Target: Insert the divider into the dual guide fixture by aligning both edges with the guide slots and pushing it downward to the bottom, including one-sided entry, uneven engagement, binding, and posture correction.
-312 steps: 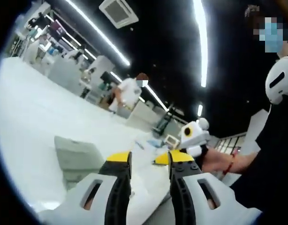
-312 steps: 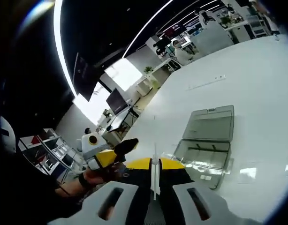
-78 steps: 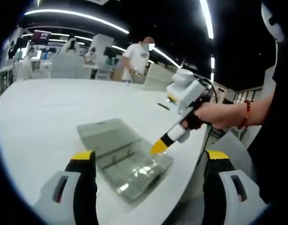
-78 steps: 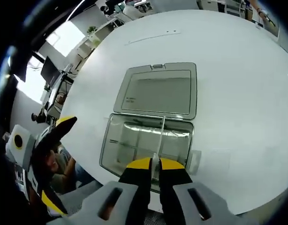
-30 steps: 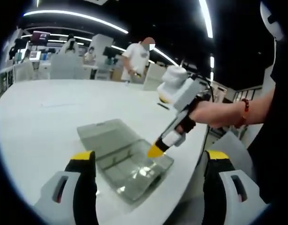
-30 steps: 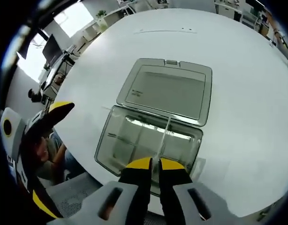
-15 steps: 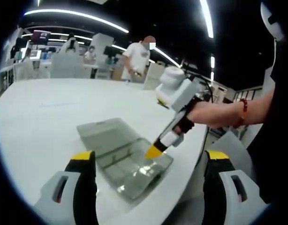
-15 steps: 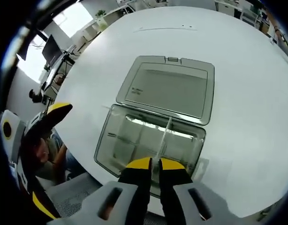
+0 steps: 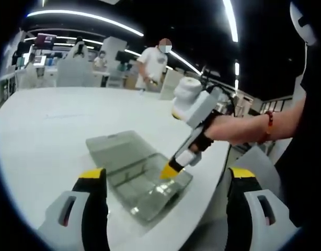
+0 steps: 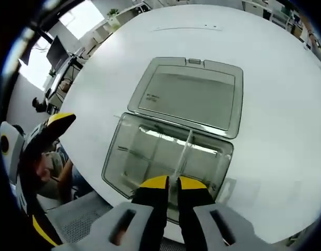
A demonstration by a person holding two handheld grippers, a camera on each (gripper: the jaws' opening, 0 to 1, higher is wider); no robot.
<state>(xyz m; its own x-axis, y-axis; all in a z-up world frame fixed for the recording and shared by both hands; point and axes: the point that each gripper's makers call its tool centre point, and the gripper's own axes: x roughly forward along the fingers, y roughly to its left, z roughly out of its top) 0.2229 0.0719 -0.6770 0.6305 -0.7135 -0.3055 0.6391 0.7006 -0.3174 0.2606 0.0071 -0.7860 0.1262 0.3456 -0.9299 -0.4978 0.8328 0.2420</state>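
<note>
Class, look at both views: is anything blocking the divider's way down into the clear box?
Nothing visible does. The right gripper holds the thin clear divider over the open box, whose lid lies flat behind. The left gripper waits open, off to the side.

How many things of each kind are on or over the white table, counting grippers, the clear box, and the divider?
Grippers: 2 (left gripper, right gripper)
Clear box with open lid: 1
Divider: 1
Total: 4
</note>
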